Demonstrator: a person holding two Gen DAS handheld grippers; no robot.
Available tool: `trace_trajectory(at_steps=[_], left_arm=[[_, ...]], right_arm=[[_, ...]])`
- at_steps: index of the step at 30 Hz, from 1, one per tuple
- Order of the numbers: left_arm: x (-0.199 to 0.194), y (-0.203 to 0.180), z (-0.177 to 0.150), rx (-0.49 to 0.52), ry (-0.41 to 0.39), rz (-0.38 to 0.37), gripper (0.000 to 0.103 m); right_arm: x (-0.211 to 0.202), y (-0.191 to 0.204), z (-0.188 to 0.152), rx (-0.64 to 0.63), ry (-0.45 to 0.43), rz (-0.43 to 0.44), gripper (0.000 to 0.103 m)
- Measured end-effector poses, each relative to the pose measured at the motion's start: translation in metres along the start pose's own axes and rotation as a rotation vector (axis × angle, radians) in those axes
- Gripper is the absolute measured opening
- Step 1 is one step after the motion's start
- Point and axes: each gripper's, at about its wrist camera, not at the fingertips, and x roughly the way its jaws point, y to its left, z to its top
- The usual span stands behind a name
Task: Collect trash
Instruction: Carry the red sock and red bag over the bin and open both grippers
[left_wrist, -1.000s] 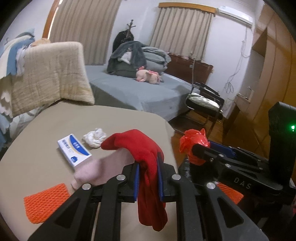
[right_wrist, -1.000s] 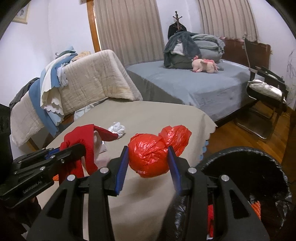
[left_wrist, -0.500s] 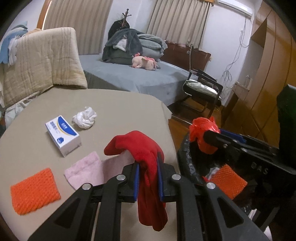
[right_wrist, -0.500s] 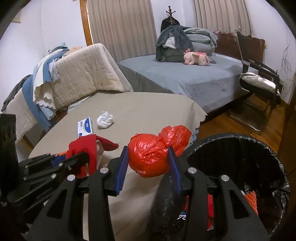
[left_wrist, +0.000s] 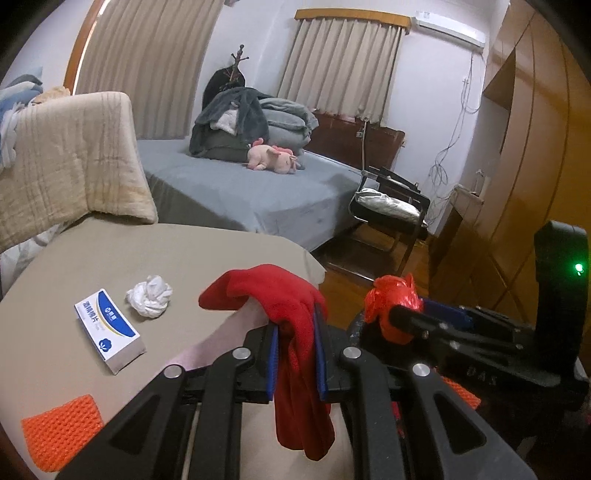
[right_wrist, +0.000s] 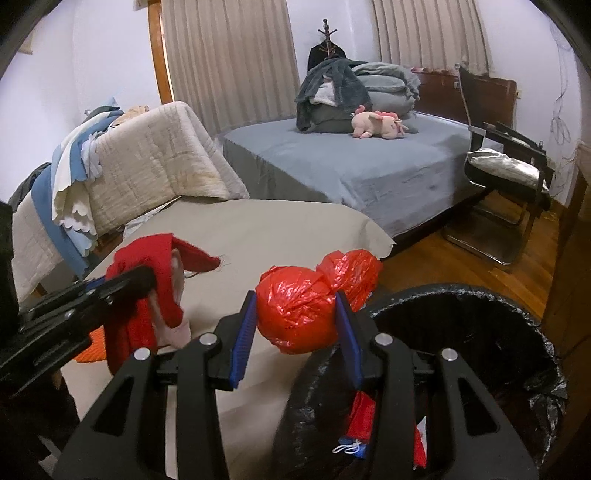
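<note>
Beige tabletop, left wrist view: your left gripper is clamped on a red cloth at lower centre; a crumpled tissue, carton and orange mesh pad at lower left remain uncollected. Right wrist view alone shows the black-lined bin at lower right, already holding scraps, and your right gripper pinching a red plastic bag near its rim.

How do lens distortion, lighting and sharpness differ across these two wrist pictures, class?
Left wrist view: fisheye bends the pleated beige curtains and darkens the corners; dim warm light; the green status lamp glares slightly. Right wrist view: same curved edges; the crumpled red plastic bag is sharp with glossy highlights, while the black-lined trash bin's near rim is smeared.
</note>
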Motion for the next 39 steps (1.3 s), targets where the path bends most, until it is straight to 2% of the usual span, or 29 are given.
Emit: trace_trajectory(at_steps=[8,11,12,13,16,26,29,32,34,37,39], left_arm=[[0.013,0.022,-0.029,-0.029,0.115,0.049,0.018],[0.013,0.035,-0.037,-0.06,0.142,0.071,0.032],[0.012,0.037,-0.039,-0.065,0.144,0.084,0.043],[0.011,0.04,-0.04,-0.07,0.142,0.094,0.048],[0.009,0.043,-0.041,-0.071,0.138,0.113,0.057],[0.031,0.054,-0.044,-0.07,0.171,0.154,0.06],[0.043,0.06,-0.049,-0.069,0.196,0.159,0.057],[0.054,0.063,-0.056,-0.072,0.227,0.157,0.046],[0.06,0.065,-0.061,-0.076,0.244,0.146,0.029],[0.061,0.064,-0.065,-0.07,0.239,0.143,0.014],[0.057,0.062,-0.064,-0.068,0.223,0.143,0.011]], right_arm=[[0.011,0.001,-0.011,0.002,0.039,0.002,0.04],[0.015,0.004,-0.015,-0.003,0.055,0.011,0.04],[0.016,0.005,-0.016,-0.005,0.059,0.013,0.04],[0.016,0.007,-0.017,-0.007,0.06,0.015,0.04],[0.016,0.01,-0.016,-0.015,0.06,0.018,0.04],[0.019,0.014,-0.016,-0.018,0.064,0.024,0.04],[0.02,0.013,-0.016,-0.019,0.069,0.026,0.04],[0.024,0.014,-0.017,-0.021,0.075,0.031,0.04],[0.028,0.015,-0.018,-0.021,0.082,0.034,0.04],[0.033,0.016,-0.02,-0.02,0.091,0.037,0.04],[0.037,0.017,-0.022,-0.018,0.097,0.041,0.04]])
